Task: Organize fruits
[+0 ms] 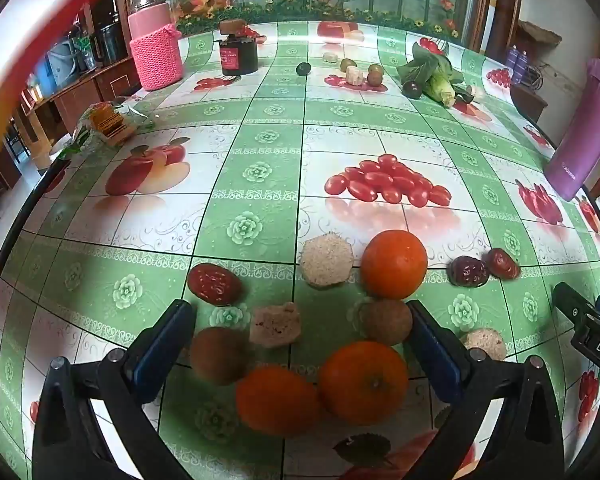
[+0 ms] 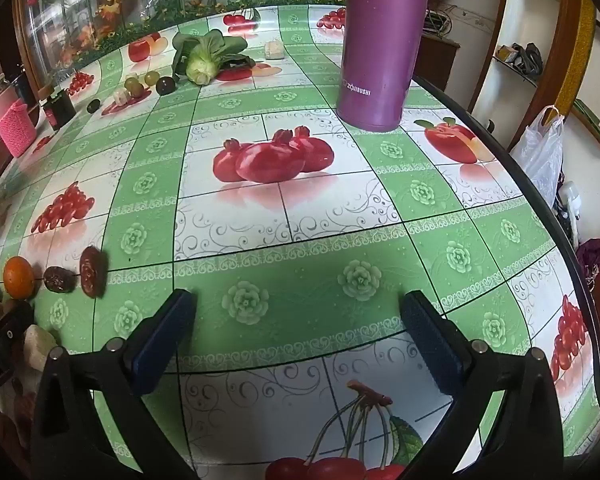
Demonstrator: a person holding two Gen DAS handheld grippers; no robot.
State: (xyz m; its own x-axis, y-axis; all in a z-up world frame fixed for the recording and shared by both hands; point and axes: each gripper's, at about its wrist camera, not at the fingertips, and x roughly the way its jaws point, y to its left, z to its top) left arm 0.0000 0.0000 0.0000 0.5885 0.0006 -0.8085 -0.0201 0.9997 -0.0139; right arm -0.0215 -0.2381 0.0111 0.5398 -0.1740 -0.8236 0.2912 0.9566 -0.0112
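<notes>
- The round bench (image 1: 260, 128) under its green-and-white fruit-print cloth fills both views, everything sitting on top of it.
- Tall purple metal flask (image 2: 380, 40) stands upright at the far right, well apart from the fruit cluster.
- Left claw (image 1: 300, 320) hangs low over the cluster, jaws spread wide, nothing gripped; fruit lies between and beyond its blue pads.
- Right claw (image 2: 298, 308) is spread just as wide over bare cloth, empty, with the fruit off to its left.
- Three round oranges: one (image 1: 394, 264) ahead of the left claw, two (image 1: 363, 382) (image 1: 276, 400) side by side, touching, nearest the camera.
- Two brown round fruits (image 1: 386, 322) (image 1: 218, 354), one beside each pad.
- Pale round rice cake (image 1: 327, 261) just left of the far orange.
- Pinkish chunky block (image 1: 275, 325) between the brown fruits.
- Wrinkled red dates: one (image 1: 214, 284) at left, a touching pair (image 1: 469, 272) at right.
</notes>
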